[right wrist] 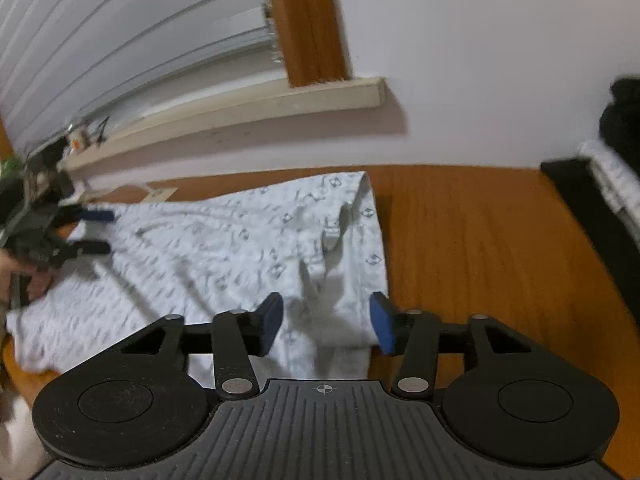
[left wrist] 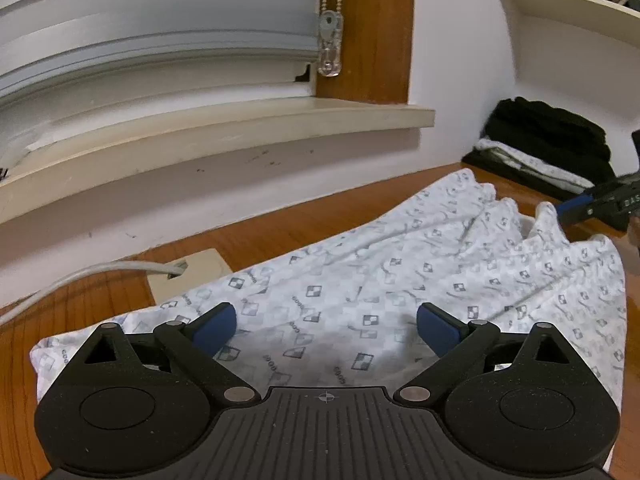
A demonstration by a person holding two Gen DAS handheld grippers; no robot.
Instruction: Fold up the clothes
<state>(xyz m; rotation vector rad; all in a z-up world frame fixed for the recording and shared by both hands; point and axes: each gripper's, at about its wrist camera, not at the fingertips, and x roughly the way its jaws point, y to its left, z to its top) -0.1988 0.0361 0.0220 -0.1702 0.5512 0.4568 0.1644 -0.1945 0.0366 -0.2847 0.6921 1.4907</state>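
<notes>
Patterned white garment lay spread across wooden table, filling centre of both frames. Left tool stood wide, empty, low over near hem. Right tool stood half-open, nothing pinched, over bunched waistband end at frame centre. Risks: one layer only caught, so fold would skew; cable at left edge could snag; folded pile, upper right, might be knocked.

One patterned white garment lies spread, one folded pile behind (dark and patterned pieces), two claws
</notes>
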